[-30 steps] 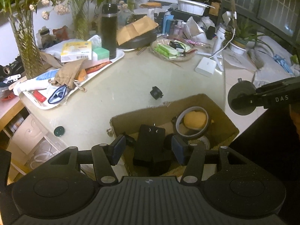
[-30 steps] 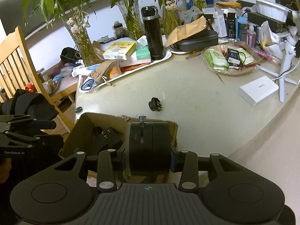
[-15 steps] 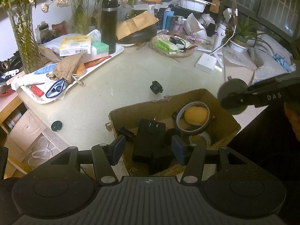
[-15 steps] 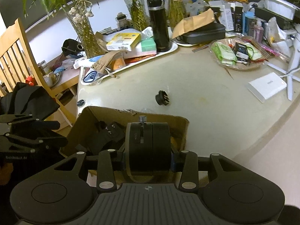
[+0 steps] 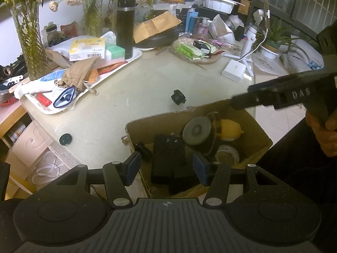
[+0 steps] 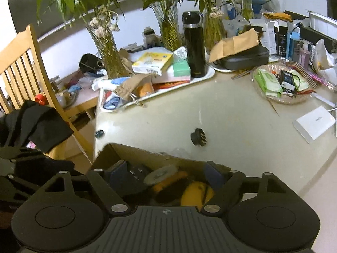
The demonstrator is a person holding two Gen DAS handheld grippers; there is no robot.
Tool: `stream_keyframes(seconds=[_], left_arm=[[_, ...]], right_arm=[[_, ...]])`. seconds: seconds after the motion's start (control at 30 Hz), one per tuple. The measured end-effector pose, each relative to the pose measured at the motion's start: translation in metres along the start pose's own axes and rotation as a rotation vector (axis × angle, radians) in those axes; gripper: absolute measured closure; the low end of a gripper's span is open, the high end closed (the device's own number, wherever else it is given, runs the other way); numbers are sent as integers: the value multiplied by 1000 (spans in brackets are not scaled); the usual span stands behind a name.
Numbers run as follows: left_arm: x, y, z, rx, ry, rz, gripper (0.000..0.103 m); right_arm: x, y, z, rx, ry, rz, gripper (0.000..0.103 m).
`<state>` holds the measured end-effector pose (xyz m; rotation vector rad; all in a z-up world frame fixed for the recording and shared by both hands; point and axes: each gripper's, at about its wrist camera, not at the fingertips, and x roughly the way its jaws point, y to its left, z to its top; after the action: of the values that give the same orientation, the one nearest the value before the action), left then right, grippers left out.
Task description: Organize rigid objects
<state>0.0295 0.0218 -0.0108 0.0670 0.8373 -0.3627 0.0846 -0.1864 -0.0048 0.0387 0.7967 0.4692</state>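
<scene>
A torn cardboard box [image 5: 256, 124] sits at the near edge of the pale table [image 5: 126, 105], and both tools hang over it. The right gripper [image 6: 166, 176] is letting go: its jaws are opening, wide apart, with nothing pressed between the pads. Just below them, inside the box, a black cylindrical object with a grey round end face [image 5: 197, 131] lies tilted on the other contents; in the right wrist view it is blurred and only its pale disc shows clearly. Beside it sits a yellow lemon-shaped thing [image 5: 229, 127], partly hidden by the cylinder, and a roll of tape [image 5: 228, 155] half covered near the box's right wall.

The left gripper [image 5: 166, 165] hovers over the box's near left corner, its blue pads parted and clear of everything; a black rectangular block [image 5: 167, 156] lies in the box below the gap, its near end cut off by the tool body.

Out on the table, beyond the box's far wall, a small black ribbed knob [image 5: 178, 97] stands alone. A dark round cap [image 5: 65, 139] lies near the table's left edge. Farther off is a white tray [image 5: 134, 58] crowded with a black flask [image 5: 125, 26]. A hand [image 5: 327, 135] grips the right tool's handle at the right edge of the left wrist view, mostly cut off.
</scene>
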Motion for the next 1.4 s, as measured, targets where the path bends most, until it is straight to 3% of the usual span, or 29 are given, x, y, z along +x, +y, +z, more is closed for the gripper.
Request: stream_keyframes(seconds=[0.27,0.77,1.07,1.4], left_arm=[[2,-4,1,19,6,3,50],[3,-11,3,55,-4,3,50],[6,-19,18,83,-41,-7,50],[-1,-34,62,132,-129,-18,50]], right_arm=[[-2,-11,-15,-1,23,-36,0],[-6,-19,-12,10,9,-73,0],[-14,-28,13,23,-33,-113,0],[-36,-45,63,20,-102,-139,0]])
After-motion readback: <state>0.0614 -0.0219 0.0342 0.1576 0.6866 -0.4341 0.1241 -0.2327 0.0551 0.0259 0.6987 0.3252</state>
